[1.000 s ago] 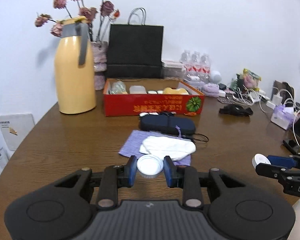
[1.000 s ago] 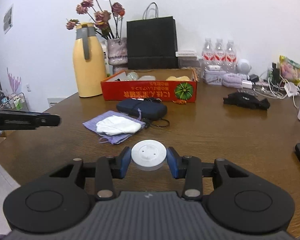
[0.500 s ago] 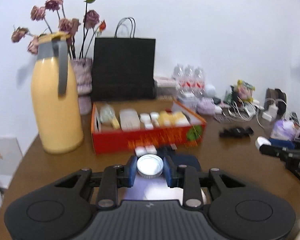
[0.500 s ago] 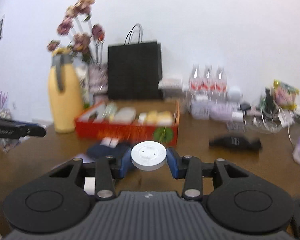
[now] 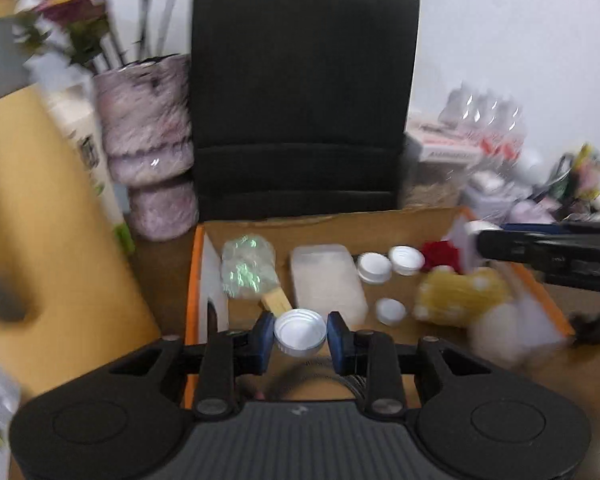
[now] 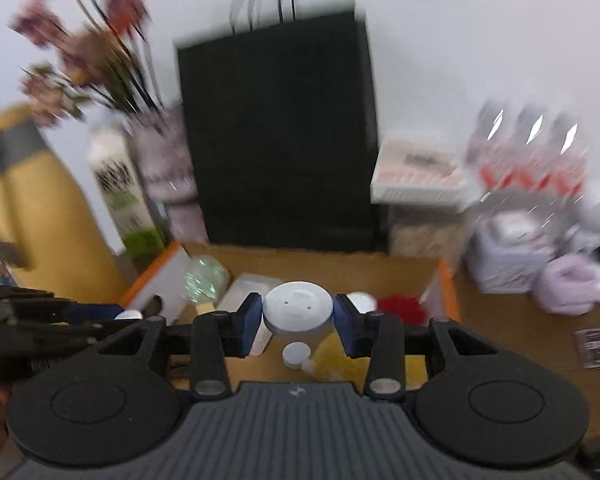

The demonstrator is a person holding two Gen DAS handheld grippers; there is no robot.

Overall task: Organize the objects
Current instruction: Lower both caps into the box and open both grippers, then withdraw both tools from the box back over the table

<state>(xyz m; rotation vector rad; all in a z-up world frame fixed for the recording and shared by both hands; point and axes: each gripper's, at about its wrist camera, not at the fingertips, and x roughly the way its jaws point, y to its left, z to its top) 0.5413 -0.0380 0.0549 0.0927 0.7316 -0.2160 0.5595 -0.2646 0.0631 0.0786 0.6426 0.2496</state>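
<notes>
now we hold the white jar lid (image 5: 299,331) pinched in the left gripper (image 5: 299,338) and the white round jar (image 6: 298,314) in the right gripper (image 6: 298,322), both over the orange box (image 5: 194,280), probably to sort them inside.

A plain white wall (image 5: 500,40) is running behind everything, light is falling soft and even with barely any shadows, and a brown wood-grain table (image 6: 512,344) is taking up the bottom, sitting right up against that wall.

Wooden table (image 5: 572,376) — box (image 5: 194,280), black bag (image 5: 300,100)
</notes>
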